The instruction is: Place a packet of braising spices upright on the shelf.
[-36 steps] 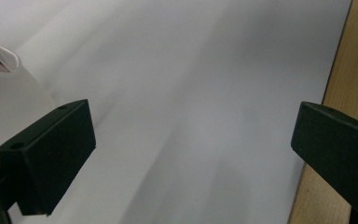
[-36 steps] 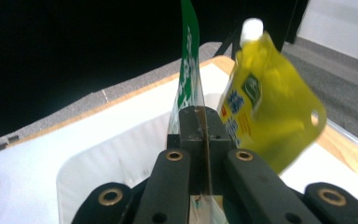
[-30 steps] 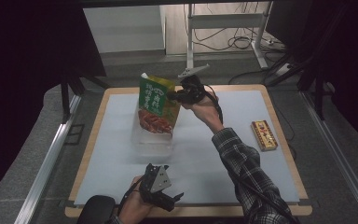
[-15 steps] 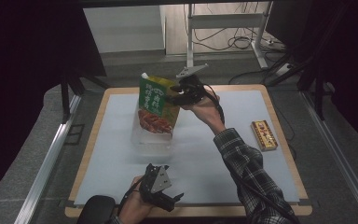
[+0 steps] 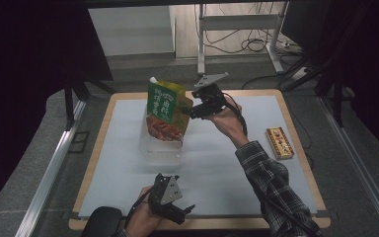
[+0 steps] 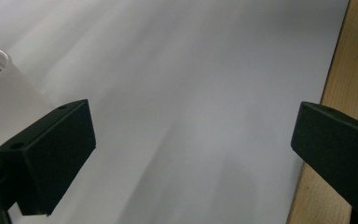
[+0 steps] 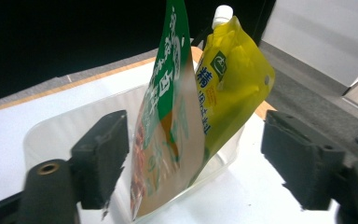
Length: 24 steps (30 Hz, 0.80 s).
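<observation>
My right gripper (image 5: pixel 191 111) hangs with its fingers spread wide, the green food pouch (image 7: pixel 165 126) between them, seemingly untouched. That pouch stands in a clear plastic container (image 5: pixel 160 148) mid-bench beside a yellow spouted pouch (image 7: pixel 230 81). My left gripper (image 5: pixel 173 210) rests open and empty near the bench (image 5: pixel 296 163) front edge.

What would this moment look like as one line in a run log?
right gripper: open, beside green pouch | green pouch and yellow pouch: upright in clear tub | left gripper: open, near table edge
</observation>
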{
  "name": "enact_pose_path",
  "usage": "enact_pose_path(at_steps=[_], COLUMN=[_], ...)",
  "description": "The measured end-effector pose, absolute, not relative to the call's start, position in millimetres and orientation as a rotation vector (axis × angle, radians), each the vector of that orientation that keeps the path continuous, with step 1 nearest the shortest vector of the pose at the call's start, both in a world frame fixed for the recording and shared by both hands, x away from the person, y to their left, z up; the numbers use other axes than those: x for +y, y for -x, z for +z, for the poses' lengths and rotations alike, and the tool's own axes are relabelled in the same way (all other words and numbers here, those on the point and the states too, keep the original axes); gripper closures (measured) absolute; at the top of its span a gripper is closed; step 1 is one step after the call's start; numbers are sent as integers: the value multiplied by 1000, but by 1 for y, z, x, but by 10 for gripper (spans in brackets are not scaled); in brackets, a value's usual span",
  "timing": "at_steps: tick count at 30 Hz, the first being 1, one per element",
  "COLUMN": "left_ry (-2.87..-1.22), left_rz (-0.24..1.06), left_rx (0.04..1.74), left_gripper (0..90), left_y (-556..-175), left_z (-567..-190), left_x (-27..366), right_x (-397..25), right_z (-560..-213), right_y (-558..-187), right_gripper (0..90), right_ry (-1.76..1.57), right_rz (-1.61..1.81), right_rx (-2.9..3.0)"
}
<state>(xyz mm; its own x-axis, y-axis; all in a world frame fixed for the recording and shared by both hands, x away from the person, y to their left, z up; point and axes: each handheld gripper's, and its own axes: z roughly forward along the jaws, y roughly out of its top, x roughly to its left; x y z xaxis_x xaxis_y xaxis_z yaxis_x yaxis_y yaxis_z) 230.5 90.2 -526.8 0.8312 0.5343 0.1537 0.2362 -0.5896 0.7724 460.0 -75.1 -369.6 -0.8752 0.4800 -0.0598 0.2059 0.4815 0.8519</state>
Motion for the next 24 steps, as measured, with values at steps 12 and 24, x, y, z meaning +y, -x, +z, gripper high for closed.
enact_pose_path(at_steps=[12, 24], left_ry=[-2214, -2213], left_rz=[476, 480], left_rx=[559, 558], left_gripper=[0, 0], left_y=[-231, -231], left_z=[-527, -527], left_x=[90, 89], right_x=[-93, -111], right_z=[-378, -392], right_y=[-454, -442], right_gripper=[76, 26], right_ry=[-612, -627], right_rz=[1340, 1293], right_rx=[2487, 2507])
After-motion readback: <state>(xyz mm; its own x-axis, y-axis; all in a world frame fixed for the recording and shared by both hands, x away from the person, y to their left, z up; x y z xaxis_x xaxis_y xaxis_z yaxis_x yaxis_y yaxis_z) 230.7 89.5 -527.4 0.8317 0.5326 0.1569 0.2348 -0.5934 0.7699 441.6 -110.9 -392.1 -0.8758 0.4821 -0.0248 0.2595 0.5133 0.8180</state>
